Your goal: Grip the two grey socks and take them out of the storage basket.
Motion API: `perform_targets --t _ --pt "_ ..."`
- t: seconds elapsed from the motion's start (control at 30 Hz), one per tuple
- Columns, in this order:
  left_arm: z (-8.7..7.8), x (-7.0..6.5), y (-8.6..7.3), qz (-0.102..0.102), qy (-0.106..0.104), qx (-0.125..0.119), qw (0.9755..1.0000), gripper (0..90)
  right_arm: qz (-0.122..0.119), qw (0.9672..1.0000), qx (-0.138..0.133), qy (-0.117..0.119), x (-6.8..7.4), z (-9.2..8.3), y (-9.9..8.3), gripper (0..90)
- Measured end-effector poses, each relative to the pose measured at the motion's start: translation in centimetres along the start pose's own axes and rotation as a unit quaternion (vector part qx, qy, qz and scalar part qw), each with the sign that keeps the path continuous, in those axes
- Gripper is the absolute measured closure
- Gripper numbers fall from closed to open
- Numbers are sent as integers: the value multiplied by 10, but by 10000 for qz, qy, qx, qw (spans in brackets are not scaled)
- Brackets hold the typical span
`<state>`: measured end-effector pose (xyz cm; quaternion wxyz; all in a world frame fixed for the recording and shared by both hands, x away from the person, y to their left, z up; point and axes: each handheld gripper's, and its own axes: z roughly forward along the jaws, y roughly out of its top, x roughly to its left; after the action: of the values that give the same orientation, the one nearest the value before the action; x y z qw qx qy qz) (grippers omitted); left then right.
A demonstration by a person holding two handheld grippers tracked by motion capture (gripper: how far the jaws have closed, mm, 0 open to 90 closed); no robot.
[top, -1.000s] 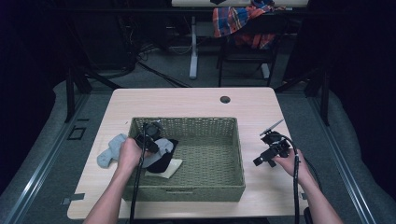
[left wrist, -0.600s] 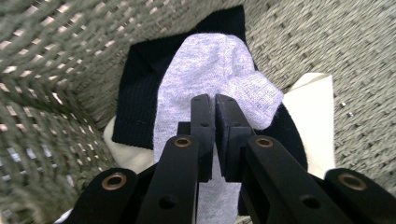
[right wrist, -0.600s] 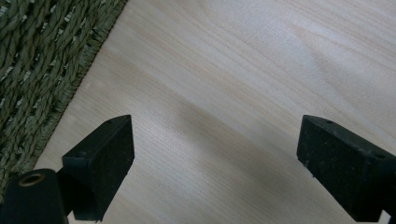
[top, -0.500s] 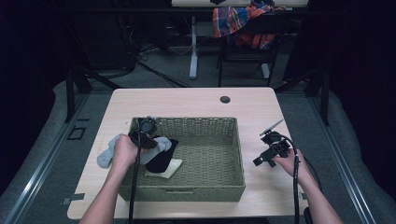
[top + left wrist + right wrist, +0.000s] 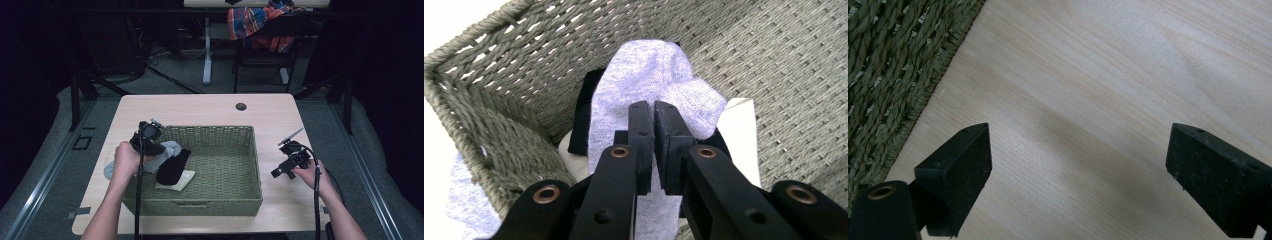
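My left gripper hangs over the left end of the woven basket, shut on a light grey sock. In the left gripper view the sock is pinched between the nearly touching jaws of that gripper and droops toward the basket floor. Its other end hangs outside the basket's left wall. Under it lie a black sock and a cream cloth. My right gripper rests open above the bare table to the right of the basket, nothing between its fingers.
The basket's woven wall rises close on the left of the left gripper. Its outer edge lies just left of the right gripper, over the wooden tabletop. A cable hole sits at the table's back. A chair with plaid cloth stands behind.
The left hand has risen and drawn back toward the basket's far left corner, lifting the grey sock off the black one. The right hand has stayed put.
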<state>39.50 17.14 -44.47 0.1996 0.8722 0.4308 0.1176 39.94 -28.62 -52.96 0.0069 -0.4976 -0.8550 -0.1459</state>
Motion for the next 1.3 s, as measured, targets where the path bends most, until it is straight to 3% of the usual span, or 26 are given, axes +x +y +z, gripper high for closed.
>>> perform_targets --t 0.3,0.33,0.43,0.63,0.7,1.03,1.1,1.3 --pt "-15 -1 2 60 -37 -104 9999 868 -2 10000 15 -18 0 -1 0 109" --pt "-16 -1 3 44 -20 -141 9999 868 166 9996 -217 16 2 2 -2 109" --pt "-22 0 5 44 5 -185 9998 868 45 10000 -59 -16 0 -1 -1 109" --pt "-33 5 7 9 16 -306 9995 868 79 9999 -93 -5 1 1 -1 109" --pt "-36 6 8 11 21 -341 9994 868 -35 9999 61 -73 -1 -1 0 109" --pt "-60 14 17 -6 211 -494 9986 868 64 10000 -59 -40 0 0 -1 109" --pt "-64 17 18 -37 264 -521 9983 868 -19 10000 65 -56 -1 -2 0 109" --pt "-74 27 16 -155 378 -613 9973 868 49 10000 -39 -13 0 -1 0 110"
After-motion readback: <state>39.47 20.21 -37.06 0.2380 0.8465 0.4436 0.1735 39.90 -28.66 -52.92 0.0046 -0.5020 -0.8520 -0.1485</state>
